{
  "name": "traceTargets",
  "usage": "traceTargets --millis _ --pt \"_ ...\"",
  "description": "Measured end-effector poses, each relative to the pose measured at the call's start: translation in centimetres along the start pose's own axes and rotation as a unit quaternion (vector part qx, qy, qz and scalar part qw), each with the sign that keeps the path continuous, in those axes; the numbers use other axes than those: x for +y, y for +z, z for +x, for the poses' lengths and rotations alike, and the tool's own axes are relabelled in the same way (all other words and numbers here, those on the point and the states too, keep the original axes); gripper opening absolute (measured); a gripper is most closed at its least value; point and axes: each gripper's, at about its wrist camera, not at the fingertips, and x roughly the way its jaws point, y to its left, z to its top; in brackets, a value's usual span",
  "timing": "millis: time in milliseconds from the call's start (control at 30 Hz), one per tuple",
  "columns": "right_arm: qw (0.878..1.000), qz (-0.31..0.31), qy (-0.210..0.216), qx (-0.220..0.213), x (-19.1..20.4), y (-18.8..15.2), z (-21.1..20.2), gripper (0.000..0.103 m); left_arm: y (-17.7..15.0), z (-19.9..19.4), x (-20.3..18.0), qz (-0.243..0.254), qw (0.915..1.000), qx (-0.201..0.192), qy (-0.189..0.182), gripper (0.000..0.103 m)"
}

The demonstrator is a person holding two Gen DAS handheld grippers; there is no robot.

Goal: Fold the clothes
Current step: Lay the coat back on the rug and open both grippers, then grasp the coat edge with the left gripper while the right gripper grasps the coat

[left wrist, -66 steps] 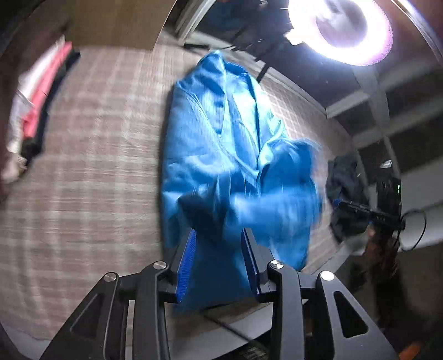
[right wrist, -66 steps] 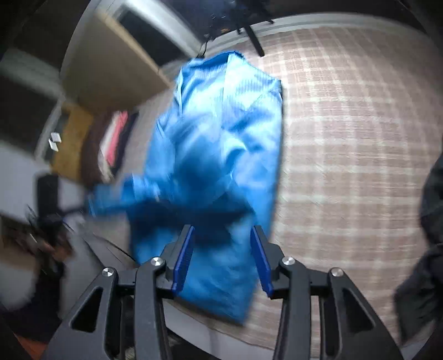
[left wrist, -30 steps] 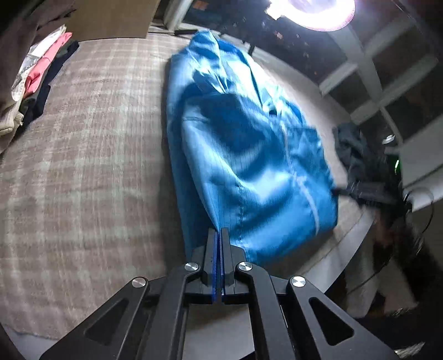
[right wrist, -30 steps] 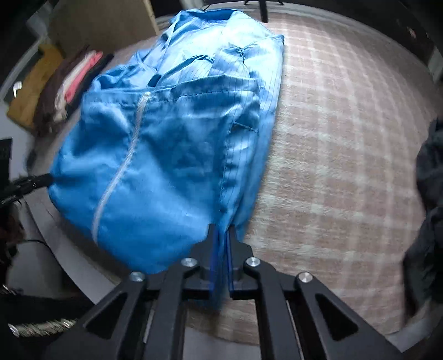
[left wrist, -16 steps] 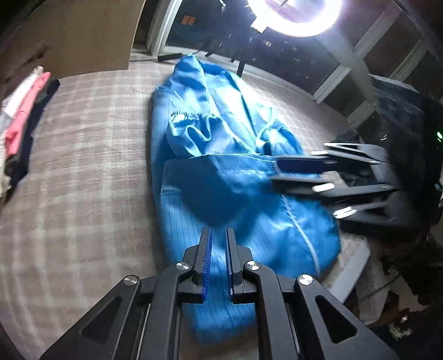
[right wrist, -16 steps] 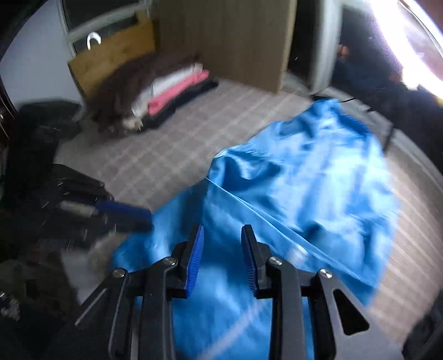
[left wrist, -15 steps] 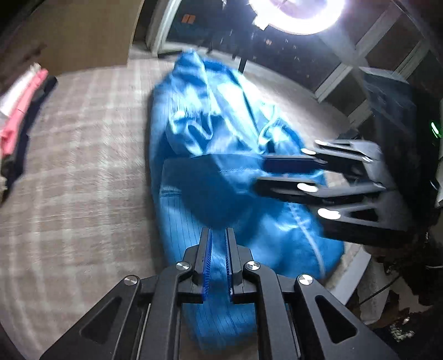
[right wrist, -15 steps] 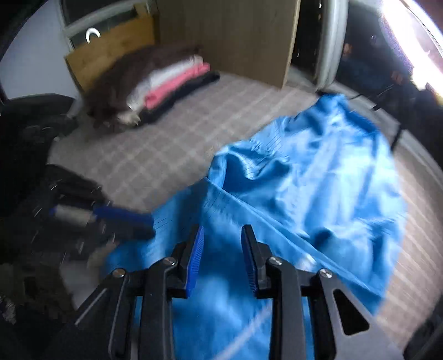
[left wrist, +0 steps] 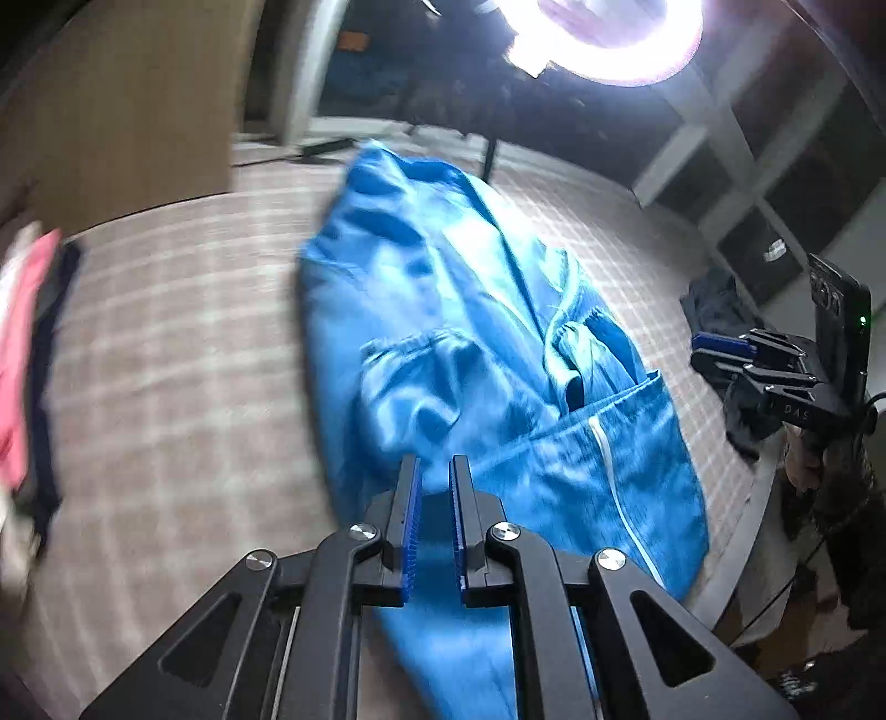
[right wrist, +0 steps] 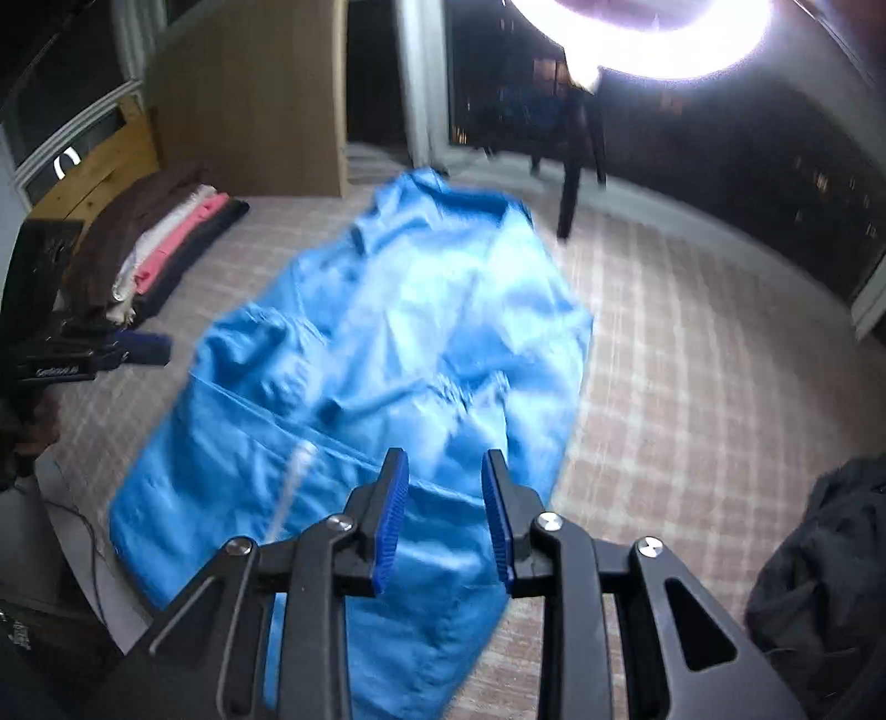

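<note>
Nearest the left wrist camera, the left tool has its blue-padded fingers a narrow gap apart, gripping nothing, above the near hem of the shiny blue zip-front jacket. The right tool is spread wider, also empty, above the same hem. The jacket lies lengthwise on the worktop covered in beige plaid cloth, its lower part folded up over the sleeves, collar at the far end. A crumpled dark garment sits at the right edge; a stack of folded brown, white, pink and black clothes sits at the far left. Beyond stand a light wooden cabinet, dark windows and a glaring ring lamp on a black stand.
</note>
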Motion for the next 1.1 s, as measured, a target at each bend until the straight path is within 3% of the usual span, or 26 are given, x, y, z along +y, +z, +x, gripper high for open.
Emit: traceTargets --millis 133,200,267,333,400,500,667,767,867,1100 --pt "0.998 0.026 0.007 0.057 -0.5 -0.8 6.3 0.027 0.9 6.3 0.8 -0.004 0.9983 0.052 0.024 0.010" --pt "0.996 0.022 0.016 0.089 -0.3 -0.6 8.8 0.027 1.3 6.7 1.3 -0.014 0.9982 0.056 0.016 0.009" --pt "0.996 0.018 0.029 0.080 -0.7 0.3 7.9 0.027 2.3 5.2 1.6 -0.021 0.9974 0.068 -0.005 0.009" --pt "0.999 0.011 0.038 0.029 -2.0 2.4 5.1 0.028 4.4 2.5 1.9 -0.003 0.9993 0.035 -0.009 0.013" --pt "1.000 0.007 0.009 -0.018 -3.6 5.0 3.5 0.036 7.8 2.2 2.5 0.018 0.9997 0.012 0.013 0.034" --pt "0.998 0.004 -0.032 -0.053 -6.3 9.6 5.5 0.044 12.5 3.1 3.2 0.046 0.9983 -0.006 0.034 0.035" --pt "1.000 0.013 -0.008 -0.017 -9.3 13.7 12.5 0.044 16.9 9.3 4.2 0.075 0.9965 0.022 0.030 0.036" --pt "1.000 -0.002 0.021 -0.001 -9.6 14.6 15.4 0.045 17.4 11.6 5.2 0.087 0.9947 0.038 0.039 0.037" --pt "1.000 -0.015 0.019 0.009 -9.3 15.2 17.2 0.047 17.9 12.9 5.9 0.089 0.9941 0.043 0.045 0.040" --pt "0.994 0.029 0.101 0.005 -10.3 16.6 18.7 0.048 19.7 14.5 5.4 0.111 0.9925 0.048 0.017 0.047"
